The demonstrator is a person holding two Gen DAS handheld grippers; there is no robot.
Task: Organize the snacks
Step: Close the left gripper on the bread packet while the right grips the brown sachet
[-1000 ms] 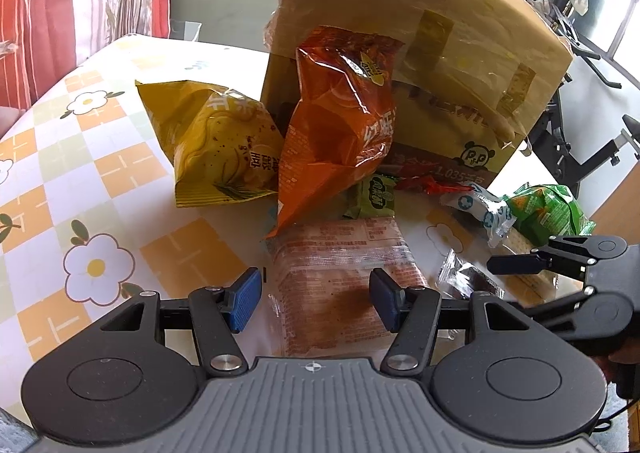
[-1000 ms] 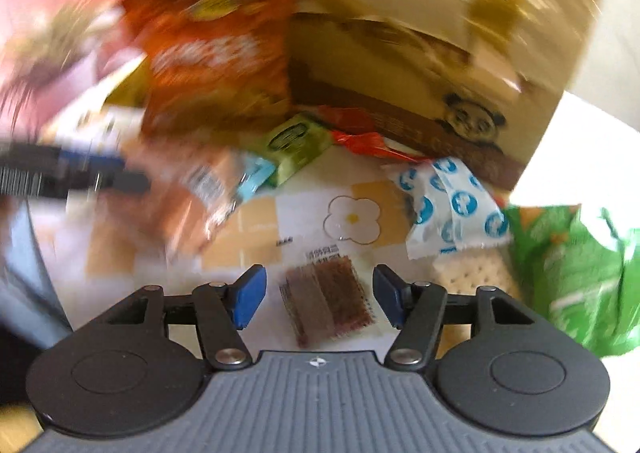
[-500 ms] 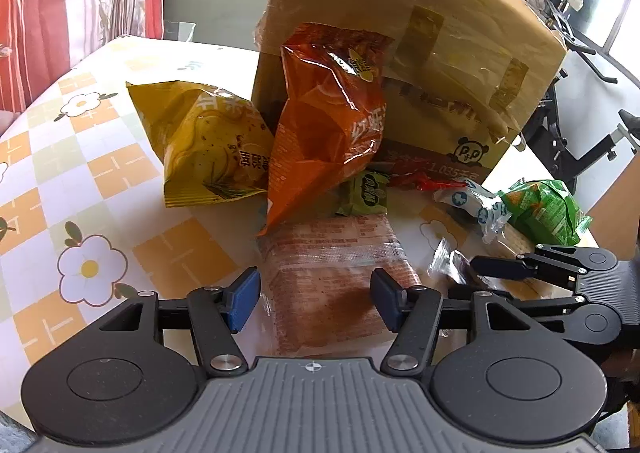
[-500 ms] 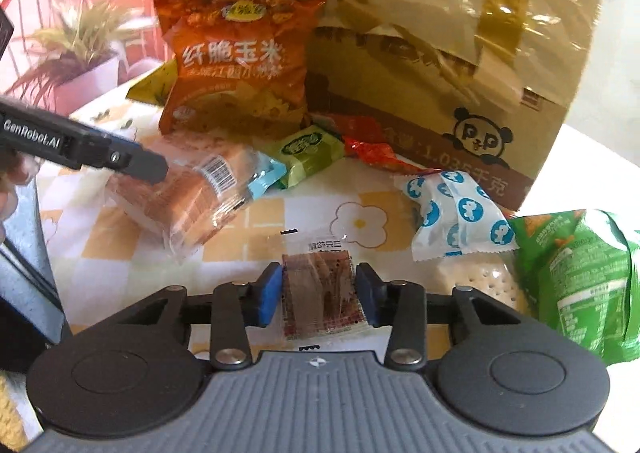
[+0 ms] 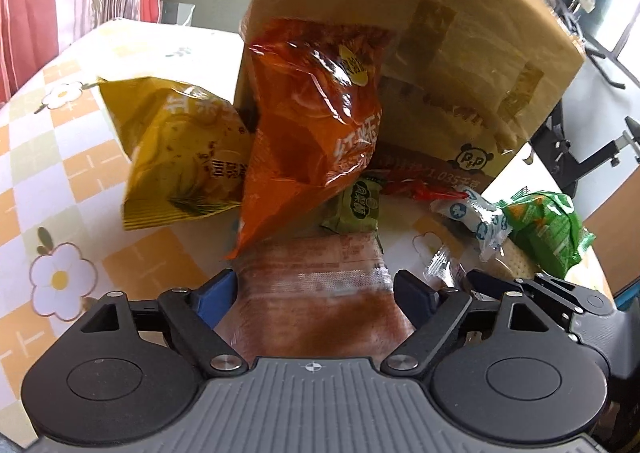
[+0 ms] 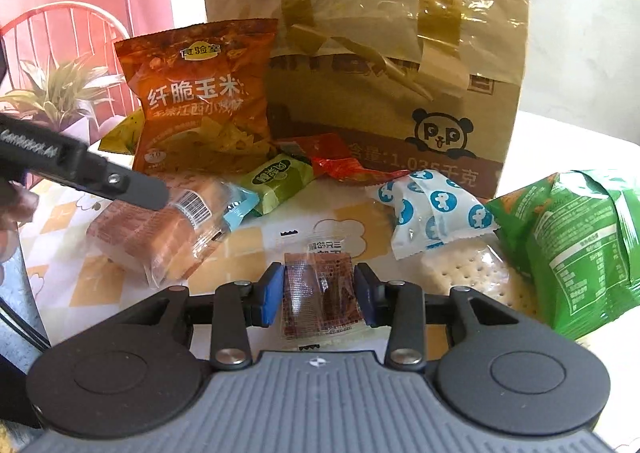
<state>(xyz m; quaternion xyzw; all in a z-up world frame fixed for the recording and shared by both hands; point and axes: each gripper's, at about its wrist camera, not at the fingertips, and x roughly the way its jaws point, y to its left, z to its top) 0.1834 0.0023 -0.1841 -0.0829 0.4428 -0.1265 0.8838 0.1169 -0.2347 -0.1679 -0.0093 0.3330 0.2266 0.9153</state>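
Orange chip bag (image 5: 316, 121) leans on the cardboard box (image 5: 452, 65), crowding the bread pack (image 5: 320, 289) between the left gripper's (image 5: 314, 293) just-widened, released fingers; right gripper (image 6: 318, 293) fingers clench a small sachet (image 6: 320, 293).

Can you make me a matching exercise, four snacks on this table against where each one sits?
1 orange chip bag
2 small brown packet
3 clear bread pack
4 green bag

A between the left gripper's open jaws
B far right of the right wrist view
C leaning on the cardboard box
D pinched in the right gripper

Pairs: 1-C, 2-D, 3-A, 4-B
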